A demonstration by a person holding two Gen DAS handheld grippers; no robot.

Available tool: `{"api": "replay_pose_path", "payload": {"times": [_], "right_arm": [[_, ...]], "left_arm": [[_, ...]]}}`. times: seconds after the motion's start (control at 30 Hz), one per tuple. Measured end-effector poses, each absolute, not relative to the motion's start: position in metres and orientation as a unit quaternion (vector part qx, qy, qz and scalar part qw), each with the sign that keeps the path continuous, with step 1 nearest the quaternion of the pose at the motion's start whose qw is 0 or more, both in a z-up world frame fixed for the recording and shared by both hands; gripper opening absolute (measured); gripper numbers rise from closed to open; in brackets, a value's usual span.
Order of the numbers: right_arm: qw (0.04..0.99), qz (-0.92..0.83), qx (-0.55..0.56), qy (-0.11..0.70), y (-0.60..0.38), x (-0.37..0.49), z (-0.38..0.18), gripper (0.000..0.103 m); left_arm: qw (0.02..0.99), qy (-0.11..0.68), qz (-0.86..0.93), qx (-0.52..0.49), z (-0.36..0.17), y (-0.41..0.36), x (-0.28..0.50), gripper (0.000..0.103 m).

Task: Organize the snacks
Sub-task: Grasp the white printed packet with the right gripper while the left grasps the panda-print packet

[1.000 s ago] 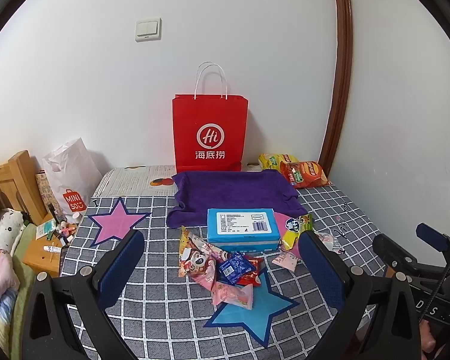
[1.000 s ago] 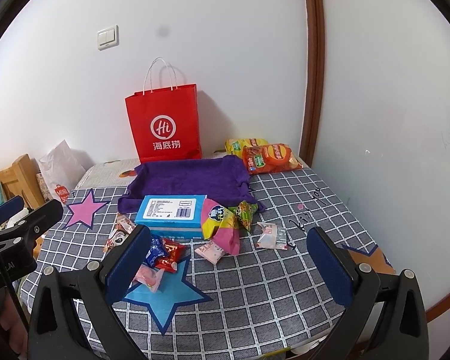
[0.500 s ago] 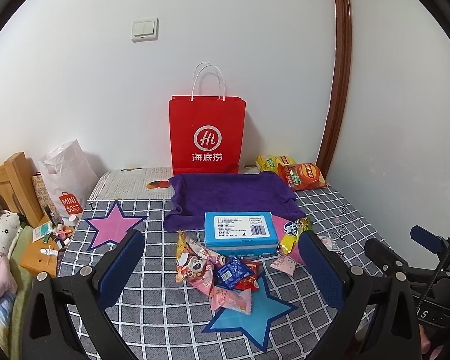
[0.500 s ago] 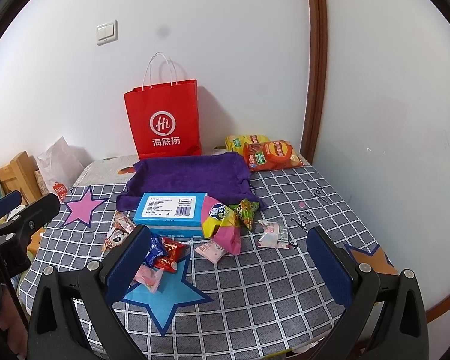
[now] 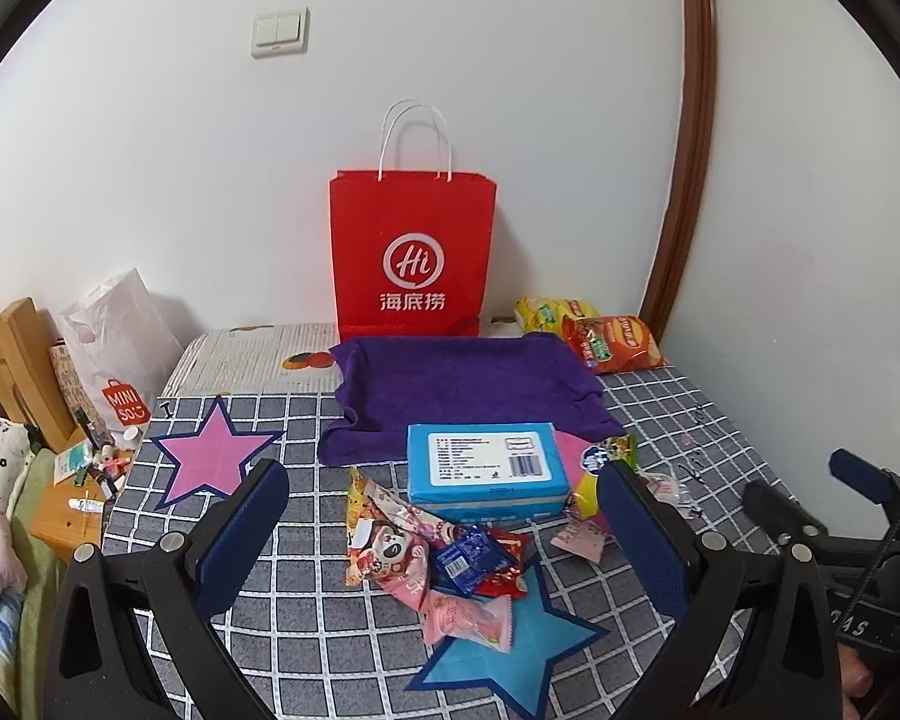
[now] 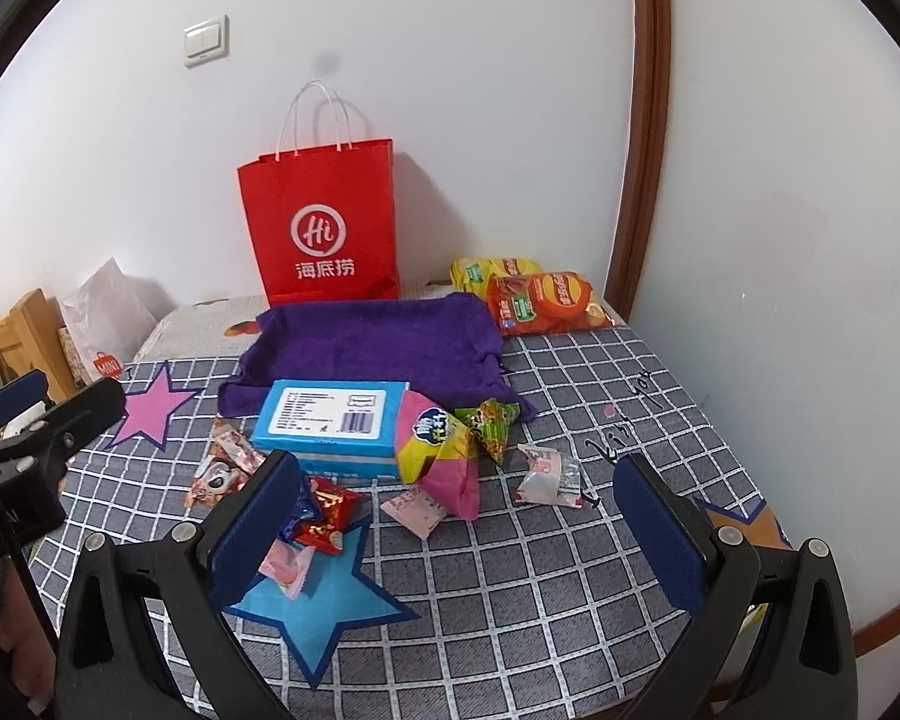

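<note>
The right gripper (image 6: pixel 456 531) is held wide open above the checked worktop (image 6: pixel 570 570), with nothing between its blue fingers (image 6: pixel 660 534). A blue box (image 6: pixel 330 426) is seen beside a purple towel (image 6: pixel 372 348). Small snack packets (image 6: pixel 546 477) are scattered around it. A red bag (image 6: pixel 324 228) is stood against the wall.

Even soft light; sharp; fisheye-bent, dark corners.

left gripper (image 5: pixel 444 531) | drew back slightly | right gripper (image 6: pixel 459 516) | drew back slightly
</note>
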State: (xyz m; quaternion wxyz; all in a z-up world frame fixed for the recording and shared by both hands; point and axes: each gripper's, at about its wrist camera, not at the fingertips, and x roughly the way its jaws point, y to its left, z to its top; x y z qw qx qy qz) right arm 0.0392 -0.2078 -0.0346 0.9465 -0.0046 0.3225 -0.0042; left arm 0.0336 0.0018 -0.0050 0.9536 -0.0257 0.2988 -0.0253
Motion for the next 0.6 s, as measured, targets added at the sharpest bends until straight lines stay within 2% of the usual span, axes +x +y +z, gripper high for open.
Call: {"api": "replay_pose_path", "payload": {"times": [0.27,0.4,0.5,0.6], "right_arm": [[0.939,-0.05,-0.002,0.341,-0.243,0.069,-0.067,0.102],[0.928,-0.076,-0.012,0.365,-0.265,0.085,-0.095,0.102],[0.922,-0.084,-0.009,0.377,-0.28,0.094,-0.114,0.091],[0.914,-0.074,0.002,0.4,-0.292,0.109,-0.136,0.09]], "left_arm": [[0.941,0.336,-0.012,-0.029,-0.043,0.005,0.073,0.103],[0.93,0.365,-0.011,-0.034,-0.066,0.008,0.093,0.095],[0.923,0.382,-0.011,-0.04,-0.082,0.013,0.106,0.094],[0.916,0.398,-0.006,-0.04,-0.097,0.018,0.118,0.094]]}}
